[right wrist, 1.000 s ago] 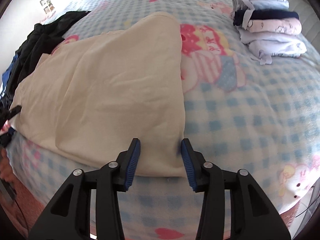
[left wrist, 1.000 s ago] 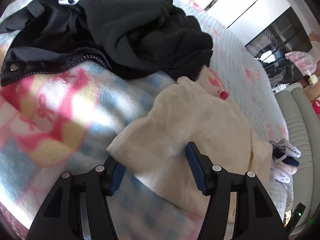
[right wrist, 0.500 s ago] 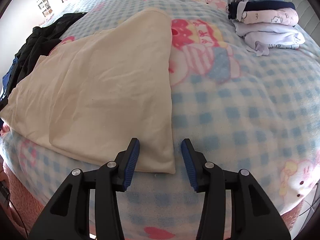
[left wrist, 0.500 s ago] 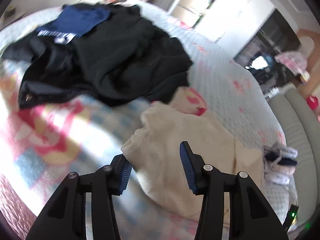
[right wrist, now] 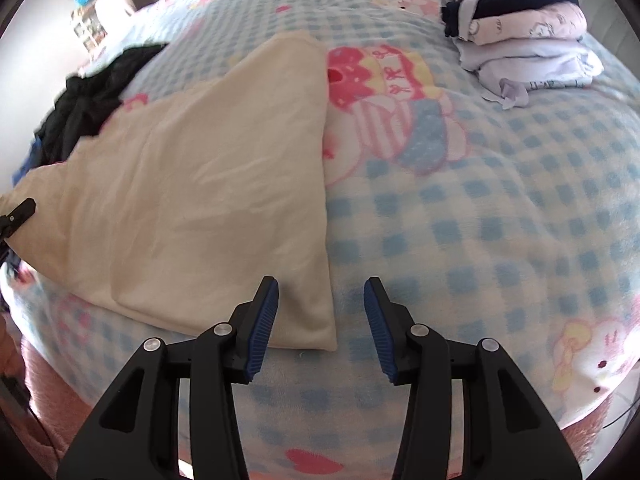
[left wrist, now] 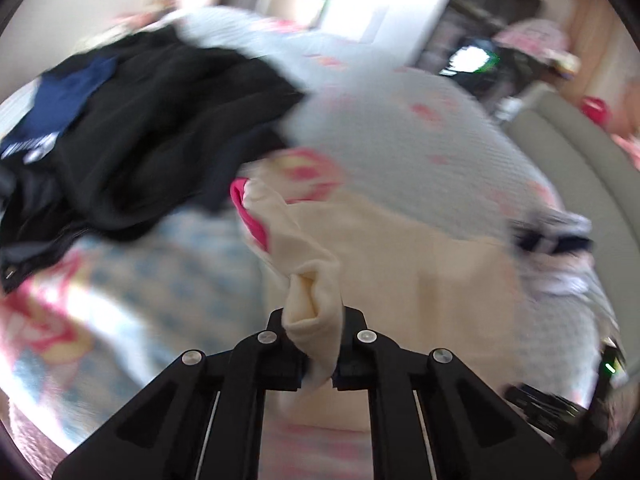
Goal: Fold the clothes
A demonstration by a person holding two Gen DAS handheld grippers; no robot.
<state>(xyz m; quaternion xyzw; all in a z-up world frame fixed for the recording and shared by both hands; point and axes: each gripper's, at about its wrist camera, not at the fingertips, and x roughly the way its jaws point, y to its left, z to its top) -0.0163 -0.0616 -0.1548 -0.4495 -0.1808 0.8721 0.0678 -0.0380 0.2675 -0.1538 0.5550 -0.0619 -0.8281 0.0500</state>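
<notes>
While your left gripper (left wrist: 314, 334) pinches a bunched corner of the cream garment (right wrist: 208, 204), jaws closed tight on the fabric, your right gripper (right wrist: 320, 330) hovers with jaws wide apart and nothing in them, just above the garment's near right corner. The garment lies spread on the checked blanket (right wrist: 480, 220) (the left view is blurred). A black clothes pile (left wrist: 160, 128) sits at the far left, a folded stack (right wrist: 524, 36) at the far right.
</notes>
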